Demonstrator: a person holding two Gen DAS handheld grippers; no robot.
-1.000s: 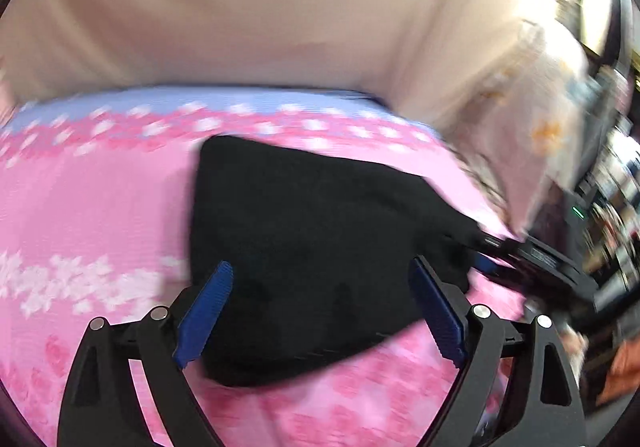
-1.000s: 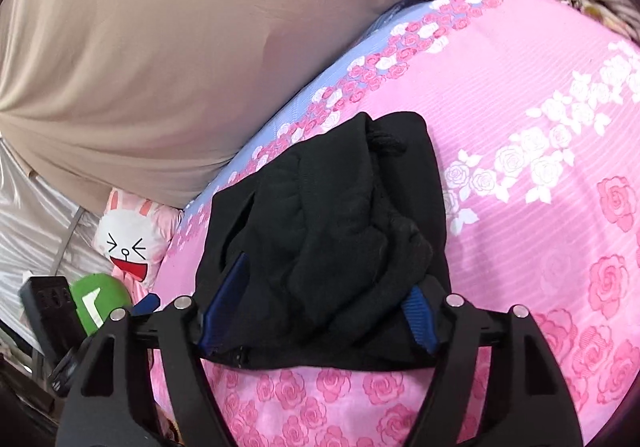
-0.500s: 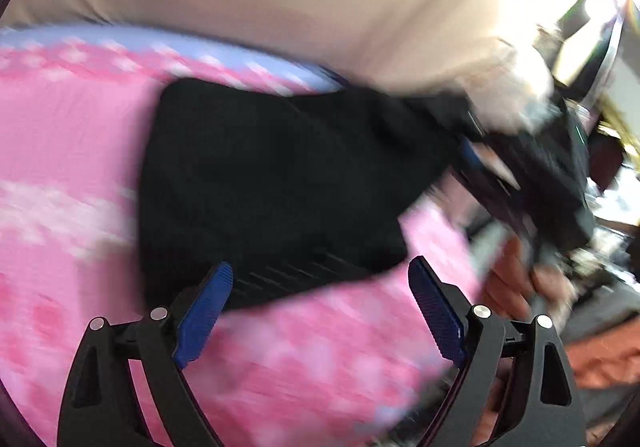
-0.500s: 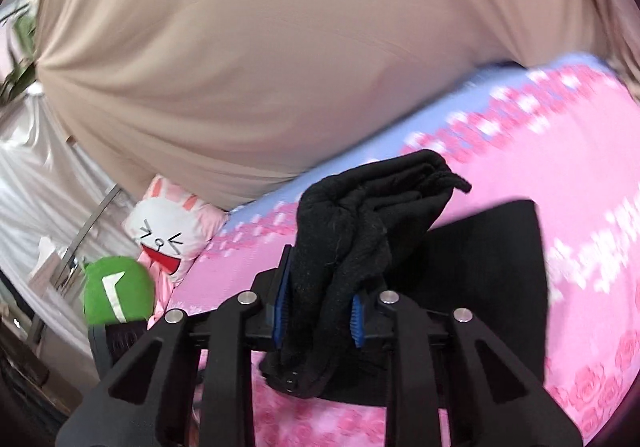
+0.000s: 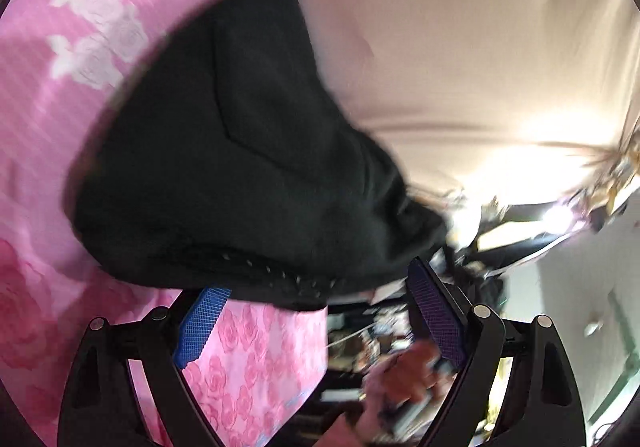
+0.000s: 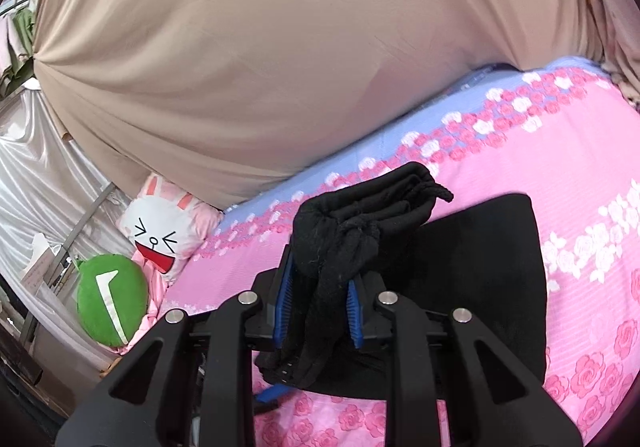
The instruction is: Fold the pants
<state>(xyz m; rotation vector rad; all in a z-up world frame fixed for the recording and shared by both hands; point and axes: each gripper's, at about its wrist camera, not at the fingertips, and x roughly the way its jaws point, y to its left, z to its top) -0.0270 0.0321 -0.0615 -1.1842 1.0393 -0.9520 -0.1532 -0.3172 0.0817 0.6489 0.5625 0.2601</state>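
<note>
Pinching a bunched wad of the black pants between the blue pads of my right gripper, I hold that part of the cloth lifted off the bed. The fingers are drawn close together with the fabric squeezed between them, a crumpled end sticking up and forward past the tips and a loose end hanging down behind the pads. The rest of the pants lies flat on the pink rose-print bed cover just beyond and to the right of the gripper, as a smooth dark panel.

My left gripper is spread wide, its two blue pads well apart and gripping nothing. The pants fill the middle of the left wrist view as a dark folded mass on the pink cover, their near hem draped over the tip of the left-hand pad. This view is blurred, so I cannot tell whether the right-hand pad touches the cloth. A hand shows low in the picture between the fingers, past the edge of the bed.

A large beige sheet rises behind the bed. At the bed's left end sit a white rabbit-face cushion and a green round cushion, side by side and touching.
</note>
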